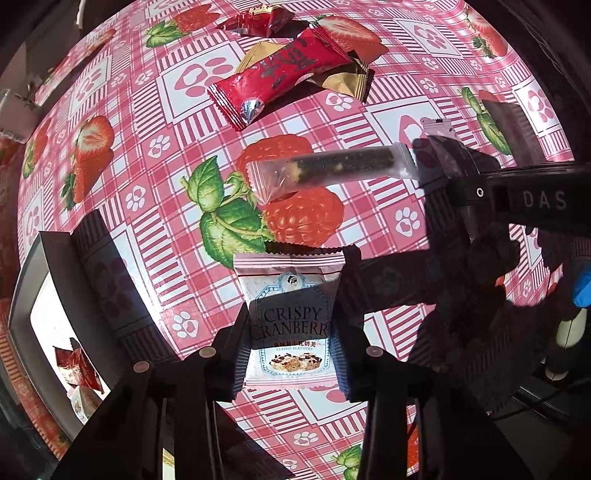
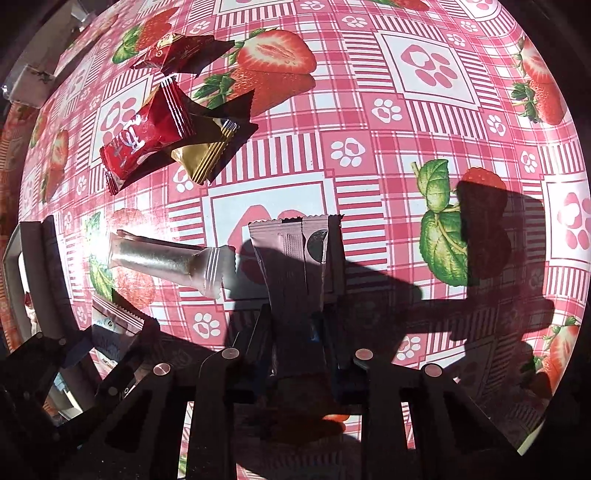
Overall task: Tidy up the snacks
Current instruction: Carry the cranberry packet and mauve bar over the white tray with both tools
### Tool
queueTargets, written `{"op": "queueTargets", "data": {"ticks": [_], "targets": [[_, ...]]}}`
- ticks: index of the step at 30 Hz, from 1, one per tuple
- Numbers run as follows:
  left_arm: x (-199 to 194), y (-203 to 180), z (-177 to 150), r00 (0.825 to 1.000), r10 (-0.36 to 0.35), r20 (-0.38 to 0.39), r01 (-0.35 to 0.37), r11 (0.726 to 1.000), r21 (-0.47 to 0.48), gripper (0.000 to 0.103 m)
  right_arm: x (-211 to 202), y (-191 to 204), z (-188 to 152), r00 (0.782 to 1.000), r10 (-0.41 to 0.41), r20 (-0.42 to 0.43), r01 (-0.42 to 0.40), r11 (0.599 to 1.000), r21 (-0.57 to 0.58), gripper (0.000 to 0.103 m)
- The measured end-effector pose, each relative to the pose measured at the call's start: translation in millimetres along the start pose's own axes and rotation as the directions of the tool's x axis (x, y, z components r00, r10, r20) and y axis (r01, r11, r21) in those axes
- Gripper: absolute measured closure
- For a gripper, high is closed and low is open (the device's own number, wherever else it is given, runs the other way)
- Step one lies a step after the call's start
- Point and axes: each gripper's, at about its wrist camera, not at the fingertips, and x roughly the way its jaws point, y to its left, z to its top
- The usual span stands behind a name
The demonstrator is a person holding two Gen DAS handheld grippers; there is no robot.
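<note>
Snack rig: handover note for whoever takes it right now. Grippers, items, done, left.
Left gripper: shut on the Crispy Cranberry packet.
Right gripper: shut on a mauve packet, back side showing.
On the tablecloth: clear-wrapped dark stick; red packet lying over a gold one; dark red packet at the far edge.
Done: a few packets already sit in the dark-rimmed box at the left.
Left: probably box the two held packets, then the four loose ones.
</note>
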Motion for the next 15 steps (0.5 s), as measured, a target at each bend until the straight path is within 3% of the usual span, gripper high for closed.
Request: {"op": "queueTargets", "data": {"ticks": [5,13,15], "targets": [[-23,0,-16,0.999,-0.028,0.040,0.027,1.000,0.010,0.061,-5,3,-29,0.996,0.093,-0.006,-0.093,0.995,0.041,0.076],[-55,7,-52,0.995,-0.067,0.077,0.066,0.998,0.010,0.061,-23,24,-64,0.988,0.153,-0.005,-0.152,0.986,0.074,0.076],[-63,3,-62,0.995,-0.071,0.075,0.071,0.997,0.010,0.061,-25,28,-87,0.985,0.174,0.000,-0.173,0.980,0.097,0.076]]}}
